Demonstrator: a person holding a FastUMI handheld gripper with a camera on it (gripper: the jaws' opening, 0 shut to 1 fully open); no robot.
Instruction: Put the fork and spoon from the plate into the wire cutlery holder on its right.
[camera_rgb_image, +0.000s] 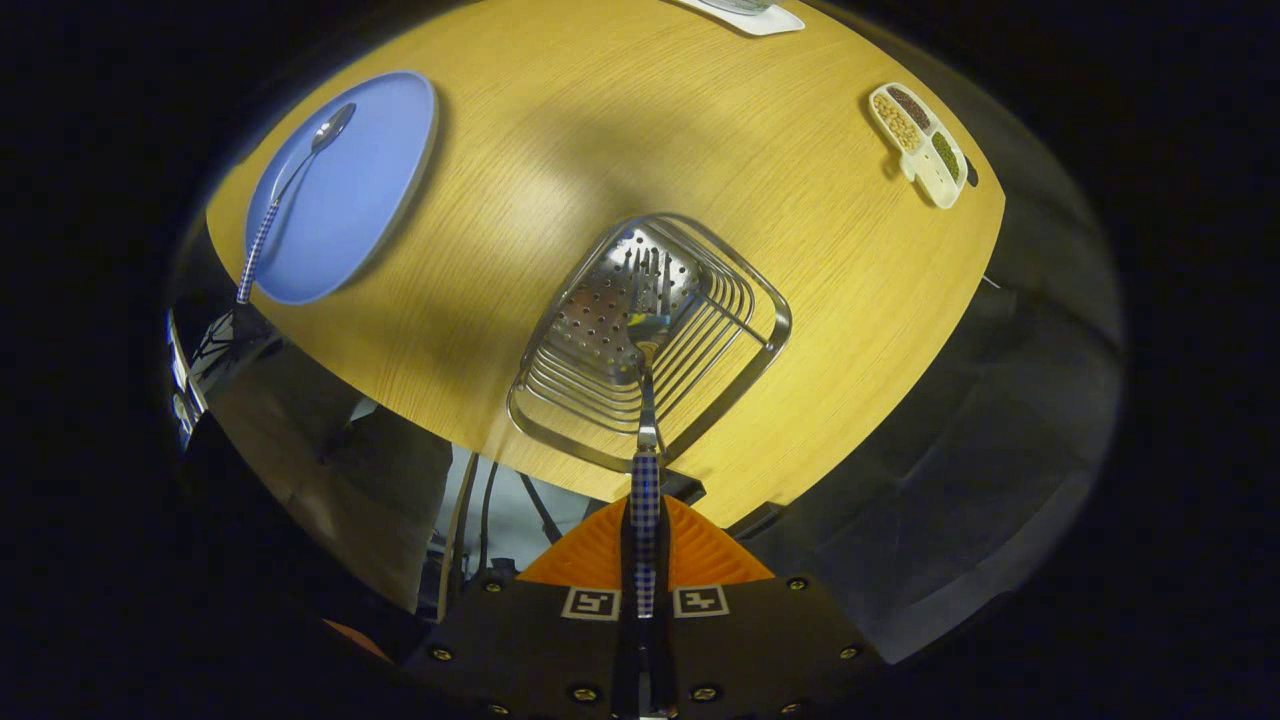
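Steel wire makes up the cutlery holder (650, 340), which stands on the wooden desk (620, 130) just ahead of the gripper (645, 560). The jaws are closed tight on the checked handle of the fork (646, 420), both fingers pressing on it from either side. The fork points straight forward and down, its tines reaching over the near rim and hanging above the holder's perforated bottom plate. Whether the tines touch that plate I cannot tell.

The step in hand looks like the delivery of the fork, the first of the two pieces. The next move, as I judge it, calls for lowering the fork a little deeper so its head sits inside the wires, then parting the jaws to let the handle drop against the rim. A release too high could let it bounce out or tip over the near side.

The gripper is held above the near edge of the desk, tilted steeply downward so that it looks almost straight into the holder.

Far to the left, well apart from the holder, lies the blue plate (370, 200) with the spoon (290, 190) still on it, bowl at the far end, checked handle reaching over the plate's near rim. It waits for the second trip. A small divided dish (925, 165) sits far right.
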